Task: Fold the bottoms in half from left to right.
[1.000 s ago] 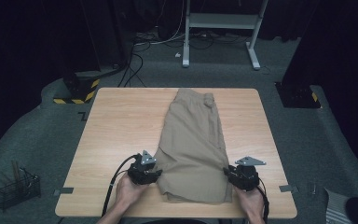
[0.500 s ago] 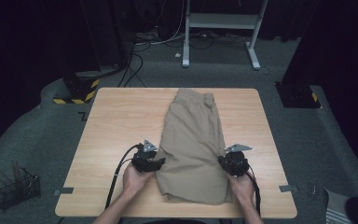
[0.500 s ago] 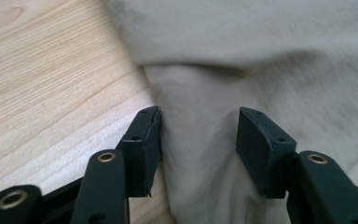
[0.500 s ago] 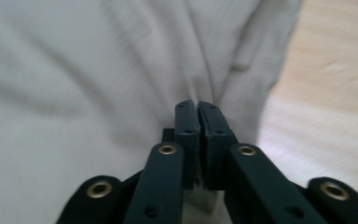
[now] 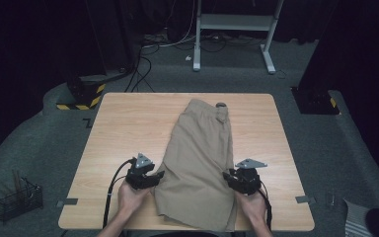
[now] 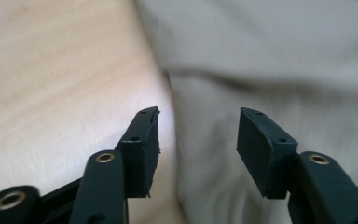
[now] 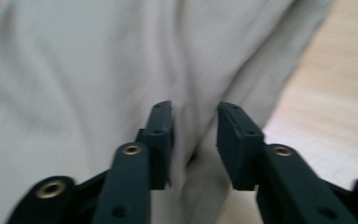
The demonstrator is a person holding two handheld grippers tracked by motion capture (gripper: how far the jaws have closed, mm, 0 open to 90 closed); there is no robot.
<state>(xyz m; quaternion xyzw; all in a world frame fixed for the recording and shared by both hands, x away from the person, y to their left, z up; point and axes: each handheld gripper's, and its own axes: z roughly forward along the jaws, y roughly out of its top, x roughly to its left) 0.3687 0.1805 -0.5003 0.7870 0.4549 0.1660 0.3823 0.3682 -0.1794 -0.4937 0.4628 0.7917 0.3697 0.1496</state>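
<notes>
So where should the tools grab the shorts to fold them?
Probably the two long side edges near the hem of the shorts: left tool from the left, right tool from the right. The cloth lies flat, so only its edges give the open jaws something to pinch.

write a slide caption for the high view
Folded khaki shorts lie lengthwise on a wooden table, with the left claw and right claw at their side edges.

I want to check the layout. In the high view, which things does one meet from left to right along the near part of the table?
Wire basket on the floor → left gripper → khaki shorts → right gripper → bare table edge.
</notes>
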